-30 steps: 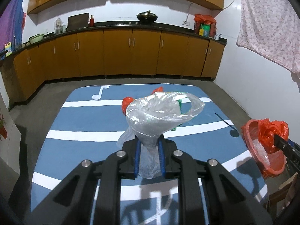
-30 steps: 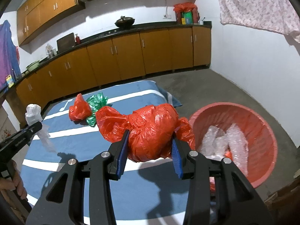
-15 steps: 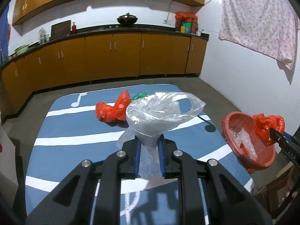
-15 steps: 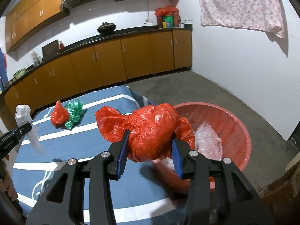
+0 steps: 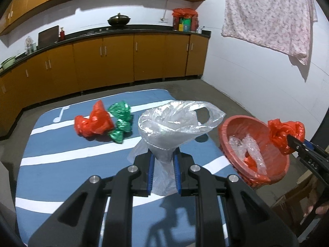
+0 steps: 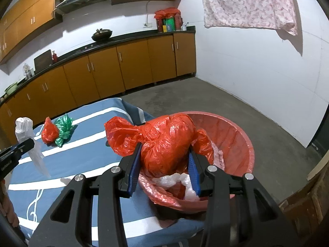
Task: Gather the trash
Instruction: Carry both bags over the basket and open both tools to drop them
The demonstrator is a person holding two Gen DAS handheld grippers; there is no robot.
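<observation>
Meanwhile the right hand-held gripper (image 6: 164, 164) clamped a crumpled red bag (image 6: 166, 142) above the red basin (image 6: 244, 144), while the left hand-held gripper (image 5: 163, 168) pinched a clear plastic bag (image 5: 174, 123) over the blue striped mat (image 5: 61, 164), where another red bag (image 5: 93, 121) and a green bag (image 5: 121, 121) lay touching

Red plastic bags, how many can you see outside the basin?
2. One red bag is clamped in the right gripper over the red basin; another red bag lies on the blue mat beside a green bag. More may be hidden inside the basin.
</observation>
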